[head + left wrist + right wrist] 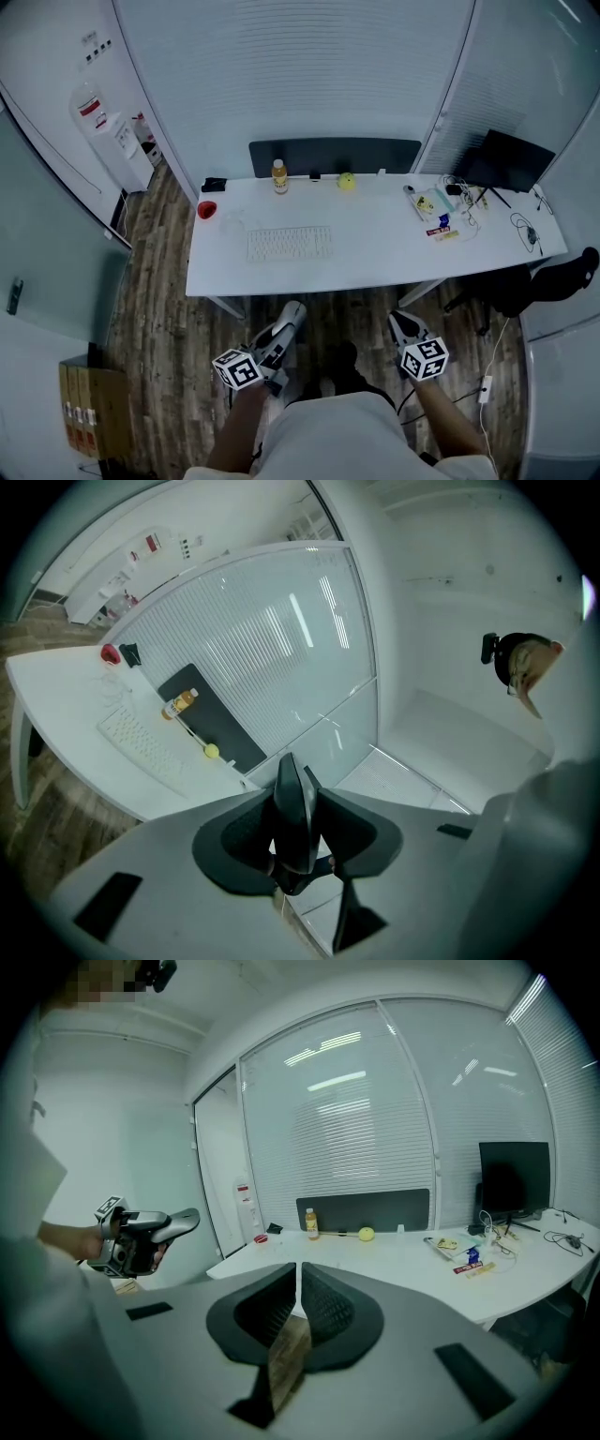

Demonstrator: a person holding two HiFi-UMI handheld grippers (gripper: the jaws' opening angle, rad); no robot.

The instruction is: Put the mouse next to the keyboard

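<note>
A white keyboard [289, 244] lies on the white desk [375, 248], left of its middle; the left gripper view shows the keyboard [141, 738] far off. Both grippers hang in front of the desk, short of its near edge and above the wooden floor. My left gripper [289, 319] is shut on a glossy black mouse [298, 817], which stands edge-on between the jaws of that gripper [298, 789]. My right gripper [401, 323] is shut with nothing between its jaws [298, 1274]. It points at the desk.
Along the desk's back edge stand a bottle [278, 176] and a yellow ball [347, 182]; a red cup [206, 209] sits at the left end. A monitor [511, 161] and cables [450, 211] crowd the right end. A black chair [553, 277] stands beyond it.
</note>
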